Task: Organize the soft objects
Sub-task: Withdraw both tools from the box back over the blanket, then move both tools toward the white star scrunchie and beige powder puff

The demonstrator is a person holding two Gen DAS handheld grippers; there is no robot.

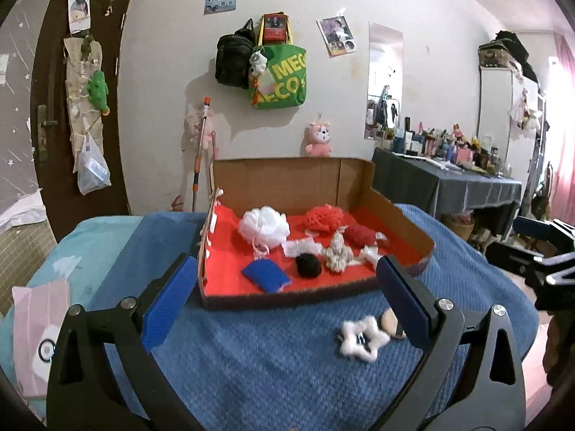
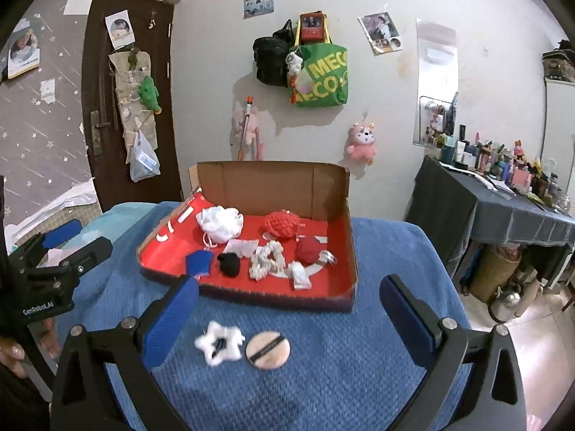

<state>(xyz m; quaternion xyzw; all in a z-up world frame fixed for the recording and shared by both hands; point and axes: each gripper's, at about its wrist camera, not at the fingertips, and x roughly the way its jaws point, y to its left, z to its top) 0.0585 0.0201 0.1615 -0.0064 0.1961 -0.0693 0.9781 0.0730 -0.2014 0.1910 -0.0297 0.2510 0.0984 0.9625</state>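
1. A pale wall (image 1: 172, 72) stands straight ahead of the gripper, marked with stains and hung with papers and photos.
2. High ahead, a green tote bag (image 1: 284, 79) and a black backpack (image 1: 233, 59) hang side by side on that wall.
3. A pink plush toy (image 1: 318, 140) hangs lower down, ahead and slightly right.
4. Far left of the gripper is a dark brown door (image 1: 54, 115) with a cloth organiser and a plastic bag hanging on it.
5. A narrow mirror (image 1: 384, 79) is fixed to the wall on the right.
6. Below the mirror, to the right, a counter (image 1: 449, 186) draped in dark grey cloth is crowded with bottles.
7. A blue blanket (image 1: 269, 359) lies directly beneath the gripper.
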